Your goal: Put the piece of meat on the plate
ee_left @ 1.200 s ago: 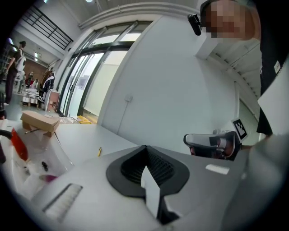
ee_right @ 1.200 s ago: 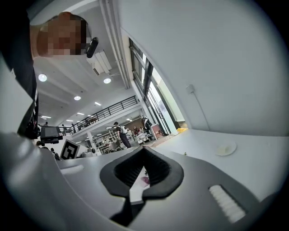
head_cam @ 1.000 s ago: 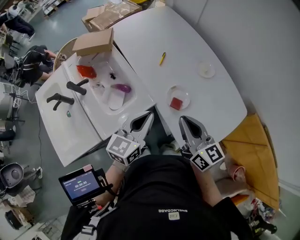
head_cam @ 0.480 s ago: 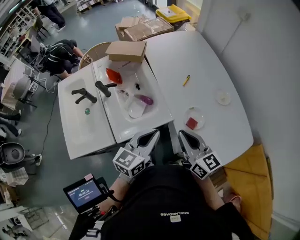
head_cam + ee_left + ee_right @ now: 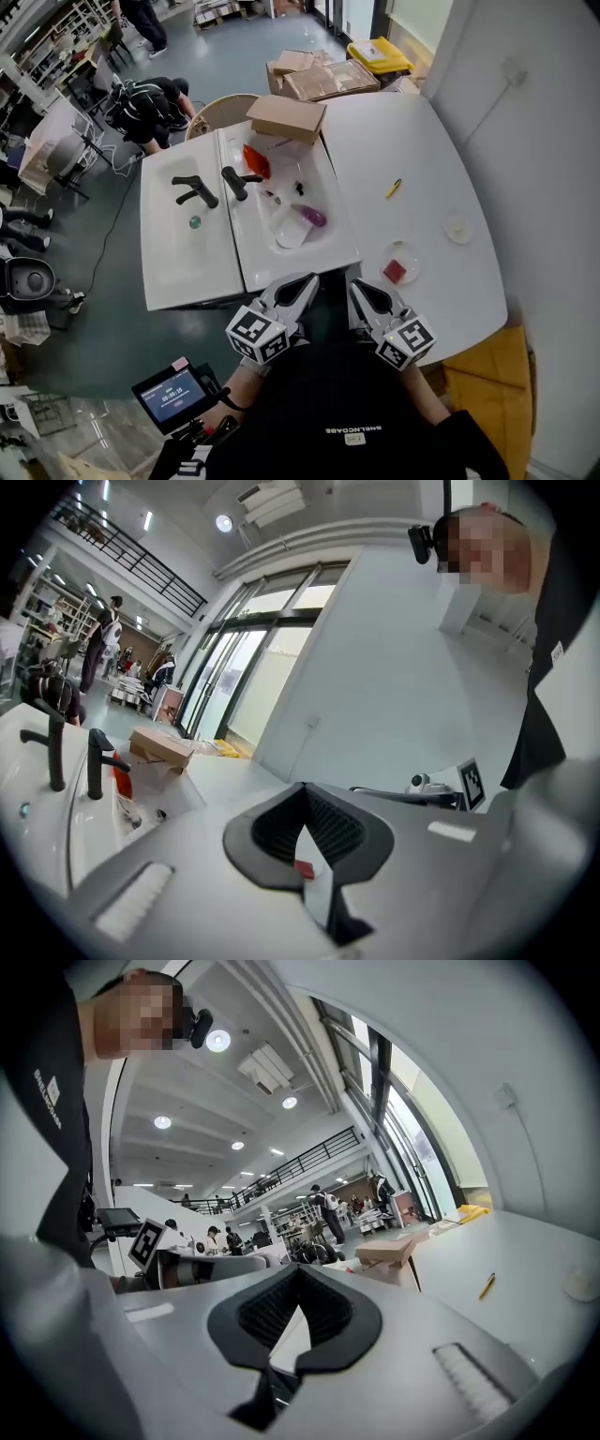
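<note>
Your left hand-held gripper and right hand-held gripper have pulled back off the worktop, both closed and empty, with the piece of meat lying on the plate, so the task looks finished.

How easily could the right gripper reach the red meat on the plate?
Probably yes: the right gripper sits near the meat on its plate, with only bare table between them. Its jaws look shut, so they would need opening first.

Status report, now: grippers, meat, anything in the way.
Left gripper and right gripper both shut, empty, close to the body. Meat sits on the plate. Yellow pen and small white dish lie beyond, well apart.
</note>
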